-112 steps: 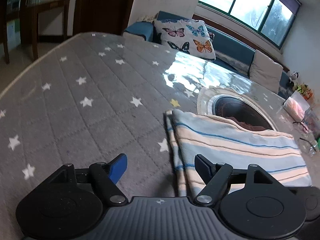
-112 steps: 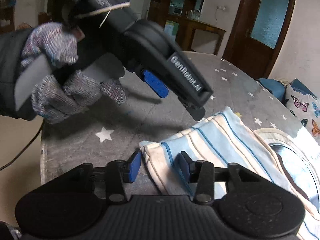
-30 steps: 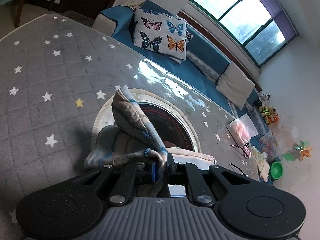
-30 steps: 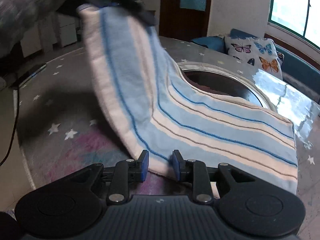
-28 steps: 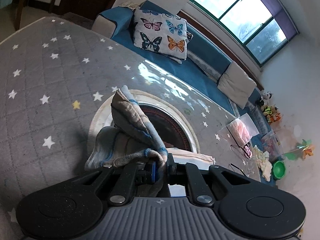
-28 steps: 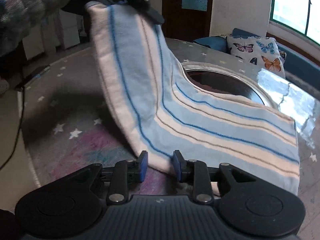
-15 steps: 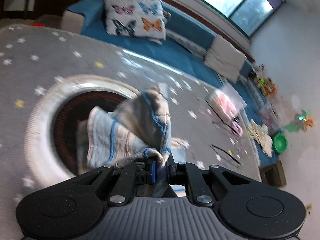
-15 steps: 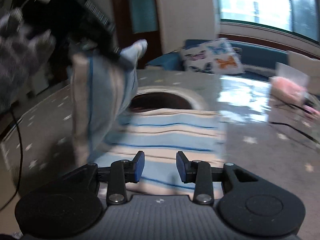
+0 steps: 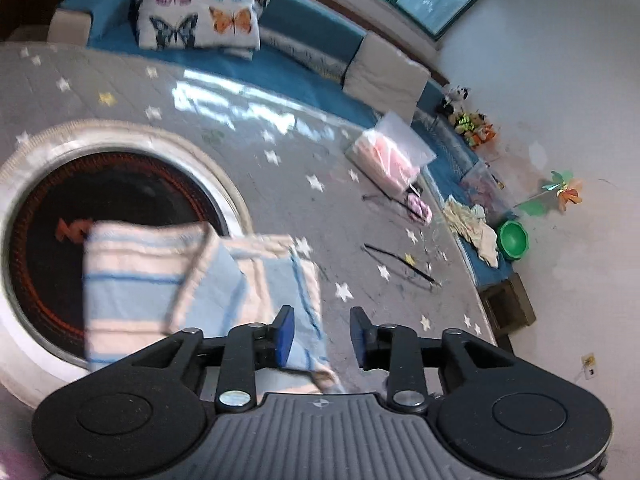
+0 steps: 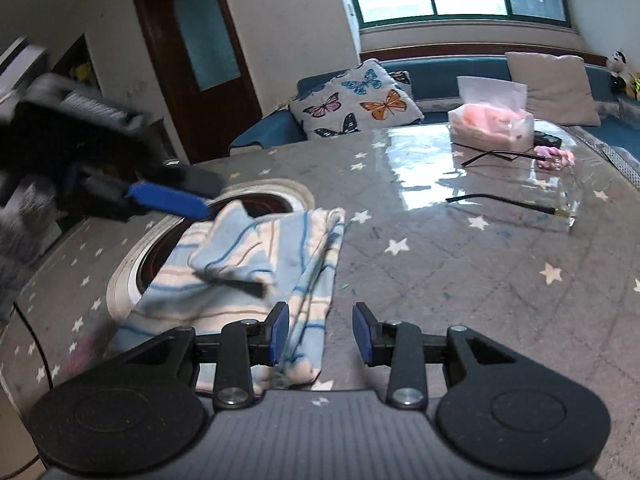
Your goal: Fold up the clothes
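Cloth (image 10: 256,264), striped blue, white and peach, lay folded over on the star-patterned table (image 10: 460,276) just ahead and to the inner left of your right gripper (image 10: 320,334), partly covering the round dark inset (image 9: 100,184) in the tabletop. Your right gripper stood released, its blue pads apart and holding nothing, with the cloth's near corner just under the left pad. Your left gripper (image 9: 322,334) was released too, spread wide above the cloth's right edge, nothing between its pads; from the right wrist view its blue fingertip (image 10: 170,200) hung just above the cloth's far corner, though blur hid whether they touched. Beyond your right gripper sat a tissue pack (image 10: 490,124), well apart from the cloth.
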Demonstrator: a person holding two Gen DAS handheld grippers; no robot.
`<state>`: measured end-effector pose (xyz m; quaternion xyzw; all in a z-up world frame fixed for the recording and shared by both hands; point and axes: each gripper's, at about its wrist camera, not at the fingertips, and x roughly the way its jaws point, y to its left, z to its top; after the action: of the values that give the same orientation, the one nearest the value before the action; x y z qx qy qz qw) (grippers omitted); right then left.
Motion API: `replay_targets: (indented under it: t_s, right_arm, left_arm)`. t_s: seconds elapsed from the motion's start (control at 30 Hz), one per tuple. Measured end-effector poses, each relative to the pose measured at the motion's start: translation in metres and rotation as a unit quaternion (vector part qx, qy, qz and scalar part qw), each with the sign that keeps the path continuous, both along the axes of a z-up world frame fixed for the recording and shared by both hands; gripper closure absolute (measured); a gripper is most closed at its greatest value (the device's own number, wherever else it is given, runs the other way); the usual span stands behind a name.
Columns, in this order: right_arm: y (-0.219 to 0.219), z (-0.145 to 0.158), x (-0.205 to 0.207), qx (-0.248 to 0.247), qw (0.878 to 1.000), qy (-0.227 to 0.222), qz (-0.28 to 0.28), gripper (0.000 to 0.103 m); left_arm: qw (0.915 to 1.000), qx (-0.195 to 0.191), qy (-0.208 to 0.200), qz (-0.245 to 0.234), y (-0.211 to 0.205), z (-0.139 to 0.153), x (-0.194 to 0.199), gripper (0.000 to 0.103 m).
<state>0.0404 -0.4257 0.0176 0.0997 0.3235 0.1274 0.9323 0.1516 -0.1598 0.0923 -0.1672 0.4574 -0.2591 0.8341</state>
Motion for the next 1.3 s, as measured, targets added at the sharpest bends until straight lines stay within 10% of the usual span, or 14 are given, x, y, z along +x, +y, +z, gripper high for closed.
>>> replay_targets:
  t_s: [0.2, 0.5, 0.8, 1.07, 1.2, 1.3]
  right_arm:
    - [0.010, 0.003, 0.020, 0.022, 0.999, 0.005, 0.039, 0.054]
    - [0.055, -0.016, 0.056, -0.089, 0.994, 0.005, 0.066, 0.041]
    - [0.015, -0.009, 0.086, -0.002, 1.000, 0.003, -0.015, 0.044]
    - [0.023, -0.018, 0.101, 0.018, 1.000, 0.026, 0.005, 0.061]
    - [0.024, -0.022, 0.110, 0.037, 0.999, 0.037, -0.002, 0.092]
    - [0.030, -0.011, 0.108, 0.035, 0.999, 0.023, 0.005, 0.096]
  left_arm:
    - [0.9986, 0.029, -0.019, 0.039, 0.046, 0.004, -0.013, 0.059]
    - [0.9962, 0.057, 0.004, 0.066, 0.097, -0.026, -0.038, 0.054]
    - [0.9943, 0.077, 0.018, 0.071, 0.109, -0.054, -0.045, 0.051]
    - [0.9949, 0.080, 0.017, 0.059, 0.103, -0.060, -0.040, 0.050]
    - [0.9946, 0.087, 0.012, 0.055, 0.101, -0.062, -0.039, 0.050]
    - [0.9947, 0.088, 0.014, 0.052, 0.101, -0.064, -0.039, 0.050]
